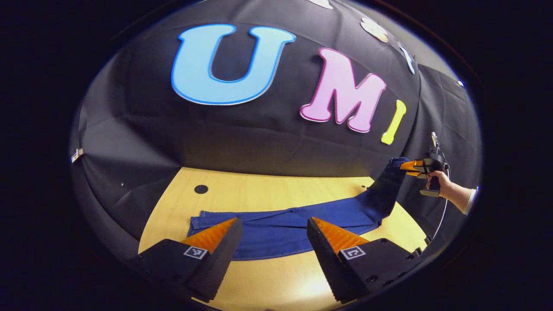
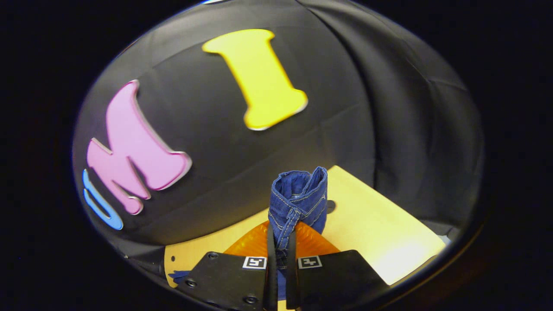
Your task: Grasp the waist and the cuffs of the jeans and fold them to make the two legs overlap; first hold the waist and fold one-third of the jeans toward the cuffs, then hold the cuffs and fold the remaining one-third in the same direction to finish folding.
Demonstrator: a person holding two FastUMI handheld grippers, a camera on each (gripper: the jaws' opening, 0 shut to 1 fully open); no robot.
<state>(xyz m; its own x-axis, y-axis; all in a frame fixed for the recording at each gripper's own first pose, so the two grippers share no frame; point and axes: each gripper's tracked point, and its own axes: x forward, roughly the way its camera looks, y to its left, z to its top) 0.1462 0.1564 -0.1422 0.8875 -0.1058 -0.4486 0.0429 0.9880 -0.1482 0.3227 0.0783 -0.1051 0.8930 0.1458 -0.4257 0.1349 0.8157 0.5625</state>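
Blue jeans (image 1: 276, 224) lie stretched across the wooden table (image 1: 259, 190). Their right end rises off the table to my right gripper (image 1: 415, 167), which a hand (image 1: 436, 179) holds up there. In the right gripper view that gripper (image 2: 281, 242) is shut on a bunched, stitched end of the jeans (image 2: 298, 194), the denim pinched between both fingers. I cannot tell whether this end is the waist or the cuffs. My left gripper (image 1: 274, 224) hangs open just above the near edge of the flat part of the jeans, holding nothing.
The black cloth wall stands close behind the table. A small dark hole (image 1: 201, 188) sits in the tabletop at the far left. Bare wood (image 2: 371, 216) shows past the lifted end. A cable (image 1: 440, 220) hangs below the hand.
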